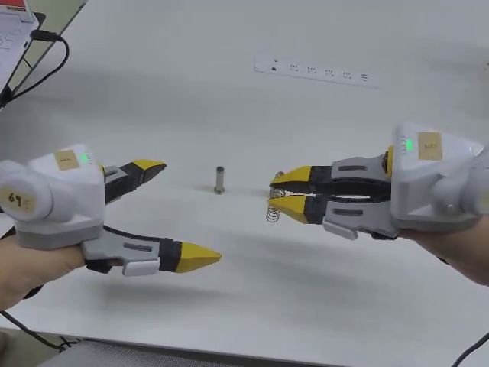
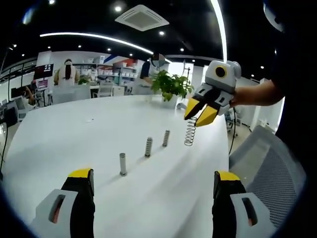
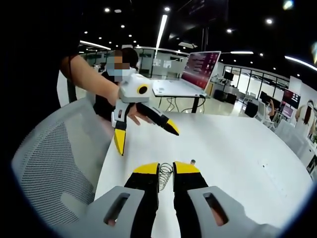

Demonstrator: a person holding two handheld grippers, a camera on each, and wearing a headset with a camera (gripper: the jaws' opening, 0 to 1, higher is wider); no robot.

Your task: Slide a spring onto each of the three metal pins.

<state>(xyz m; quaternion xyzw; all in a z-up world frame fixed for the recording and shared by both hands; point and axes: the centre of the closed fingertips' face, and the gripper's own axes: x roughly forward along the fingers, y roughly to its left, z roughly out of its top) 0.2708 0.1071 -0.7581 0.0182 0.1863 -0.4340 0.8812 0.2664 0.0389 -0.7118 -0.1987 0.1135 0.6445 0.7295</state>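
A bare metal pin (image 1: 219,180) stands upright on the white table (image 1: 252,298) between the two grippers. In the left gripper view this bare pin (image 2: 122,164) is nearest, and two further pins (image 2: 148,147) (image 2: 166,138) behind it each carry a spring. My right gripper (image 1: 280,196) is shut on a spring (image 1: 273,215) that hangs from its tips just right of the bare pin. That spring (image 3: 165,174) sits between the yellow tips in the right gripper view, and it dangles as a spring (image 2: 189,133) in the left gripper view. My left gripper (image 1: 177,212) stands open and holds nothing, left of the pin.
A white power strip (image 1: 313,72) lies at the back of the table. A black cable (image 1: 47,65) runs along the far left edge. A grey mesh chair (image 3: 54,158) stands at the table's near side. A laptop (image 3: 198,69) and a potted plant (image 2: 171,87) sit farther off.
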